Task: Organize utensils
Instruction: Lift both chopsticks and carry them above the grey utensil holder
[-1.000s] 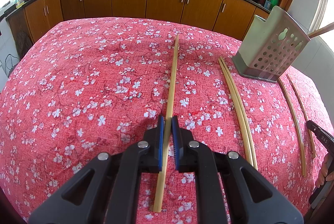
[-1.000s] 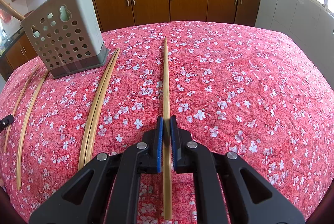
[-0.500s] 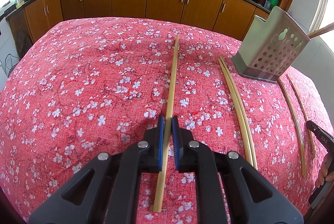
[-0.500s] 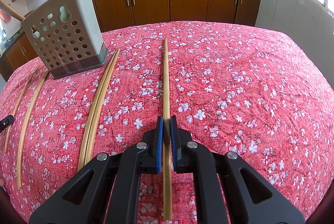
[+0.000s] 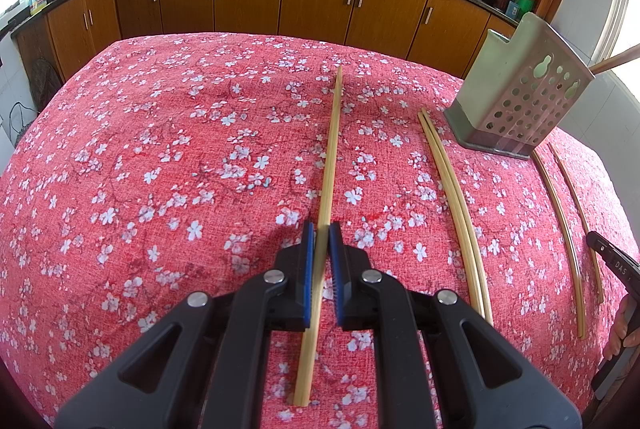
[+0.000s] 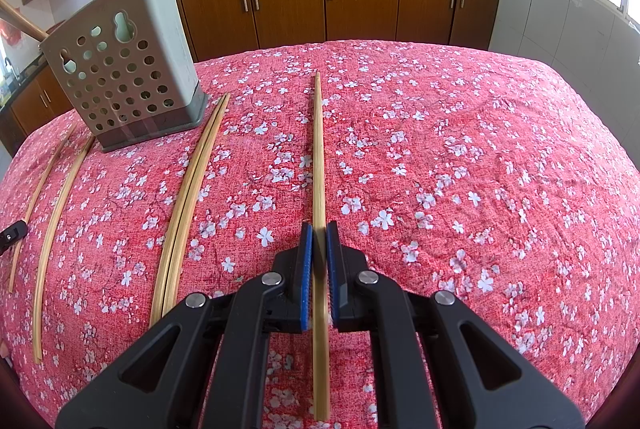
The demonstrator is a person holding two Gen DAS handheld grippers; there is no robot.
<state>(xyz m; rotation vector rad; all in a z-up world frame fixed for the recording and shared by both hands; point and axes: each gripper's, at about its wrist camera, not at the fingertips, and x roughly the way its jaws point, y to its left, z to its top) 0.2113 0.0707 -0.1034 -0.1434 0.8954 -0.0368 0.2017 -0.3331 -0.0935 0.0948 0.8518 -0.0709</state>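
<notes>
1. My left gripper (image 5: 319,233) has its blue pads (image 5: 307,261) closed narrow on a long pale bamboo chopstick (image 5: 330,165), about a third of the way up from its near end. The stick runs straight away from me over the red cloth with white blossoms (image 5: 160,157).
2. Right of that stick, a pair of bamboo chopsticks (image 5: 452,189) lies side by side, touching, near the foot of the grey perforated plastic utensil holder (image 5: 520,101).
3. The holder stands at the far middle of the table, between my 2 grips. Its open top faces up, with a solid back wall rising above the rim.
4. Beyond the holder's right side lie 2 more single bamboo chopsticks (image 5: 560,213), apart from each other.
5. My right gripper (image 6: 316,233) pinches its own bamboo chopstick (image 6: 319,157) the same way, narrow and near the near third.
6. To do this well, I judge each stick should be lifted level first, since the long far end will droop or swing.
7. Then I would tip 1 stick upright and lower it into the holder, bringing 1 hand in at a time so the 2 sticks do not cross above the rim.
8. Whether the sticks are already clear of the cloth, I cannot tell.
</notes>
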